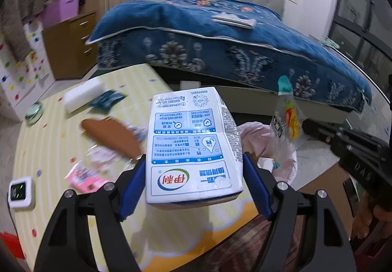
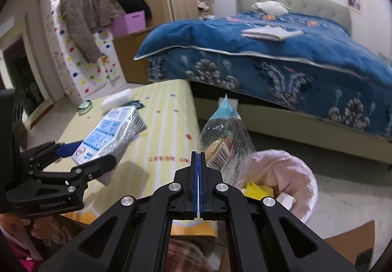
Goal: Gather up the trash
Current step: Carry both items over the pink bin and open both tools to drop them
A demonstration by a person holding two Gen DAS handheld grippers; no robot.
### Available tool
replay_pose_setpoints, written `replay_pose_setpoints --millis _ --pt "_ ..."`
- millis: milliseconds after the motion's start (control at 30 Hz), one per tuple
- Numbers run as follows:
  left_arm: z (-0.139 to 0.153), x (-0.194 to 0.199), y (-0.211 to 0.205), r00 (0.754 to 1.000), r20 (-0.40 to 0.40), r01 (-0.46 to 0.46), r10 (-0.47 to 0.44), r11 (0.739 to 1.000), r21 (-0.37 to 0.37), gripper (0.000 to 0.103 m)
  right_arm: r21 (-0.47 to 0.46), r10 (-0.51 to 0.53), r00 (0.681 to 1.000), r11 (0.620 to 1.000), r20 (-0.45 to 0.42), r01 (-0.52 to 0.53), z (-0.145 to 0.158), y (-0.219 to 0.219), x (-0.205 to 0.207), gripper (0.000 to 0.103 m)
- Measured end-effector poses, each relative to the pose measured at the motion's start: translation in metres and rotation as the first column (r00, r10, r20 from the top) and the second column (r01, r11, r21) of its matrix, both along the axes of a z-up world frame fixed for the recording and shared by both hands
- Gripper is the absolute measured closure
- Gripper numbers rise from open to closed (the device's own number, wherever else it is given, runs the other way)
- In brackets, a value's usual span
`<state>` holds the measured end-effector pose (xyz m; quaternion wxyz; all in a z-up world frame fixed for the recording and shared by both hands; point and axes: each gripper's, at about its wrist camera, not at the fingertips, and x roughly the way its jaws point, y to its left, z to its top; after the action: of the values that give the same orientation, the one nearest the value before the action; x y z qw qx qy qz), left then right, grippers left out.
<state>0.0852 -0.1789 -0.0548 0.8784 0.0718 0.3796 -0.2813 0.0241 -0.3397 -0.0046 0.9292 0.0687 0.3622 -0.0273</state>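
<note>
left gripper (image 1: 193,169) clamps milk carton (image 1: 193,147) near table edge (image 1: 245,201).

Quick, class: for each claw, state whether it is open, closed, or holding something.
Left claw: closed on the white-and-blue rectangular milk carton.
Right claw: closed on the clear crinkled plastic wrapper with a barcode.
</note>
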Motion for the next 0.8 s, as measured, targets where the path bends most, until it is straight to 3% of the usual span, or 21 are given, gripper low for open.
replay_pose_setpoints --millis 367,733,800 --pt "-0.022 0.001 -0.102 0.986 -0.017 0.169 -0.169 0.985 0.046 0.030 0.077 -0.091 0.995 0.993 -0.030 0.093 -0.026 -0.069 -0.020 0.103" --pt "-0.043 0.018 -0.172 0.968 -0.019 0.252 -0.251 0.965 0.070 0.029 0.155 -0.141 0.990 0.978 -0.010 0.141 -0.052 -0.123 -0.005 0.103" --pt "-0.046 0.020 -0.180 0.963 -0.023 0.269 -0.269 0.961 0.064 0.027 0.185 -0.151 0.988 0.971 -0.006 0.150 -0.060 -0.134 -0.001 0.099"
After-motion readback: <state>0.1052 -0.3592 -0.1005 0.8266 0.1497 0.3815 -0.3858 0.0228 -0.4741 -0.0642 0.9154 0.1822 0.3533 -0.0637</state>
